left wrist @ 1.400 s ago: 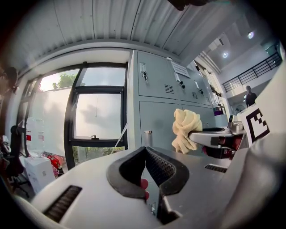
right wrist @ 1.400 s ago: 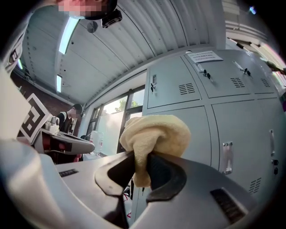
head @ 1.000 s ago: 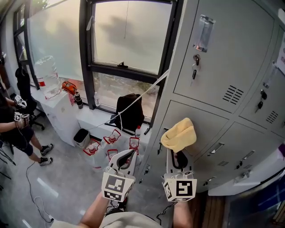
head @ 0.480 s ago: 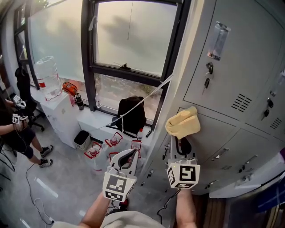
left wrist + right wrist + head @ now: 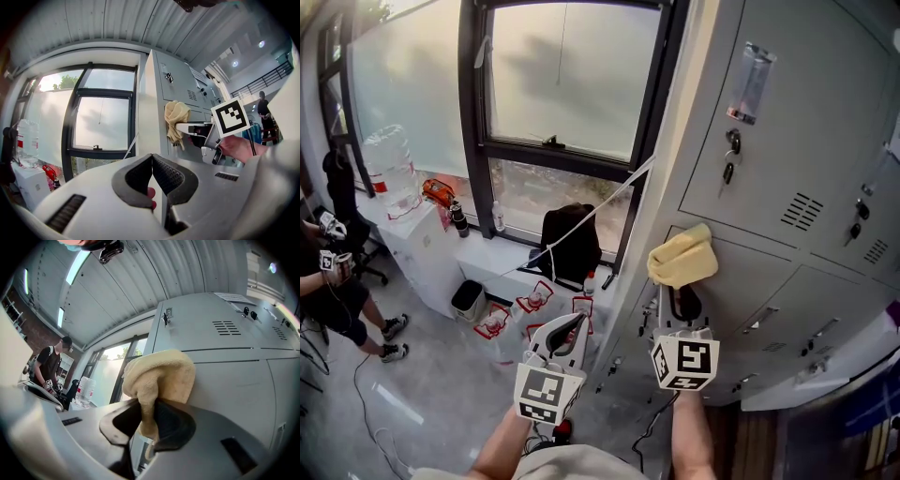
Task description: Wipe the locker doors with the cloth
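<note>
Right gripper (image 5: pixel 678 302) clamps the yellow cloth (image 5: pixel 682 256) against the grey locker door (image 5: pixel 741 281). Left gripper (image 5: pixel 575 322), jaws closed and empty, sits to its left.

The head camera is looking steeply down onto the left gripper (image 5: pixel 577 321) and right gripper (image 5: pixel 677 292), with the lockers (image 5: pixel 787 122) filling the frame's right. Each gripper camera is sitting close behind its jaws, facing upward. All three views are sharing the lockers and yellow cloth (image 5: pixel 681 257).

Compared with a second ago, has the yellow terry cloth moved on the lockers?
Yes. The yellow terry cloth has slid up the grey metal locker door, closer to the hanging key.
</note>
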A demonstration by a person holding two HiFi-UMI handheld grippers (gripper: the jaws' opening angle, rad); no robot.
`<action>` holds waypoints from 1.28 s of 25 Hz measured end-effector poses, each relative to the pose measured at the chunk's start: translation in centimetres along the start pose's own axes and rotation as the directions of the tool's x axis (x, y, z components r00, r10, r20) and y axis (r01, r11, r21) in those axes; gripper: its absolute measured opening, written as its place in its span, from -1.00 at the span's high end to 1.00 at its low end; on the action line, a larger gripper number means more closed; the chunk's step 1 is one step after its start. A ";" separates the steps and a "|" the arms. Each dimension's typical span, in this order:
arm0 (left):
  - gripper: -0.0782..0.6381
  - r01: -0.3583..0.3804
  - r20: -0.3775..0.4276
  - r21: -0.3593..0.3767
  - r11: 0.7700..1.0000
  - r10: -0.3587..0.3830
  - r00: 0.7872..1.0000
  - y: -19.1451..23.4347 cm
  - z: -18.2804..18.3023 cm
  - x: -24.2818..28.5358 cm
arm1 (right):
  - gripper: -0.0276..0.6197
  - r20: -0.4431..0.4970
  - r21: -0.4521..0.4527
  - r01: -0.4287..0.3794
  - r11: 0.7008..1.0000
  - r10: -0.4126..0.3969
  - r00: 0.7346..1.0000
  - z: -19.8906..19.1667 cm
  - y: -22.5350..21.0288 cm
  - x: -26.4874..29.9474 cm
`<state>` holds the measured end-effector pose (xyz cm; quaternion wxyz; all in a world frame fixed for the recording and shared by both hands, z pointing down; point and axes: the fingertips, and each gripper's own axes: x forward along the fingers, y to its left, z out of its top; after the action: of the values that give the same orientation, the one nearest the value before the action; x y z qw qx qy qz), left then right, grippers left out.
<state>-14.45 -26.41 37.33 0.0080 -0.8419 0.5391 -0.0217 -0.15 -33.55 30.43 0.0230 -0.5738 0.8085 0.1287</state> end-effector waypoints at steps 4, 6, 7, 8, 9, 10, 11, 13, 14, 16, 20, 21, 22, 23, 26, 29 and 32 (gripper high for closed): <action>0.72 0.015 0.004 0.002 1.000 -0.015 1.000 -0.3 0.3 0.3 | 0.67 -0.005 -0.003 0.028 1.000 -0.028 1.000 0.0 -1.1 -0.5; 0.72 0.023 0.005 0.003 1.000 -0.023 1.000 -0.6 0.4 0.4 | 0.67 -0.010 -0.009 0.043 0.999 -0.043 0.999 -0.1 -1.7 -0.8; 0.72 0.029 0.006 0.003 1.000 -0.029 1.000 -0.8 0.5 0.5 | 0.67 -0.012 -0.012 0.052 0.999 -0.052 0.999 -0.1 -2.1 -1.0; 0.72 0.035 0.005 0.004 0.999 -0.035 0.999 -1.0 0.5 0.6 | 0.67 -0.015 -0.014 0.061 0.998 -0.061 0.998 -0.1 -2.5 -1.2; 0.72 0.042 0.005 0.005 0.999 -0.042 0.999 -1.2 0.5 0.7 | 0.67 -0.018 -0.016 0.071 0.997 -0.071 0.997 -0.1 -2.9 -1.4; 0.72 0.050 0.004 0.006 0.999 -0.050 0.999 -1.4 0.5 0.8 | 0.67 -0.020 -0.018 0.081 0.997 -0.081 0.996 -0.1 -3.3 -1.5; 0.72 0.057 0.003 0.007 0.998 -0.057 0.998 -1.7 0.5 1.0 | 0.67 -0.022 -0.019 0.091 0.996 -0.091 0.996 -0.1 -3.8 -1.7; 0.72 0.072 0.002 0.007 0.997 -0.072 0.997 -2.2 0.5 1.3 | 0.66 -0.027 -0.016 0.108 0.994 -0.109 0.994 -0.3 -4.7 -2.1; 0.72 0.080 0.003 0.007 0.997 -0.080 0.997 -2.5 0.5 1.4 | 0.66 -0.031 -0.013 0.116 0.993 -0.116 0.993 -0.4 -5.2 -2.3; 0.72 0.094 0.004 0.007 0.996 -0.094 0.996 -3.1 0.6 1.7 | 0.67 -0.038 -0.010 0.133 0.991 -0.134 0.990 -0.6 -6.1 -2.8; 0.72 0.123 -0.001 0.010 0.992 -0.123 0.992 -4.3 0.5 2.3 | 0.66 -0.045 -0.016 0.171 0.985 -0.172 0.984 -0.9 -8.0 -3.7; 0.72 0.129 -0.003 0.011 0.992 -0.129 0.992 -4.5 0.5 2.5 | 0.67 -0.045 -0.020 0.179 0.984 -0.180 0.983 -0.9 -8.5 -3.8; 0.72 0.134 -0.005 0.012 0.991 -0.134 0.991 -4.8 0.4 2.6 | 0.67 -0.045 -0.026 0.186 0.982 -0.187 0.981 -0.9 -8.9 -4.0; 0.72 0.139 -0.007 0.012 0.990 -0.139 0.990 -5.0 0.3 2.7 | 0.67 -0.047 -0.032 0.193 0.981 -0.195 0.980 -1.0 -9.3 -4.1; 0.72 0.153 -0.013 0.015 0.988 -0.153 0.988 -5.6 0.2 3.1 | 0.67 -0.054 -0.047 0.217 0.975 -0.220 0.974 -1.3 -10.7 -4.8; 0.72 0.164 -0.019 0.018 0.986 -0.163 0.986 -6.1 0.0 3.5 | 0.67 -0.055 -0.055 0.246 0.968 -0.249 0.967 -1.5 -12.2 -5.4; 0.72 0.175 -0.023 0.019 0.984 -0.175 0.984 -6.7 -0.1 3.8 | 0.66 -0.058 -0.058 0.273 0.960 -0.276 0.959 -1.6 -13.6 -6.1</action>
<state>-6.82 -27.04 37.77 0.0095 -0.8856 0.4629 -0.0368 14.79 -32.46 30.66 -0.0002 -0.6848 0.7179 0.1251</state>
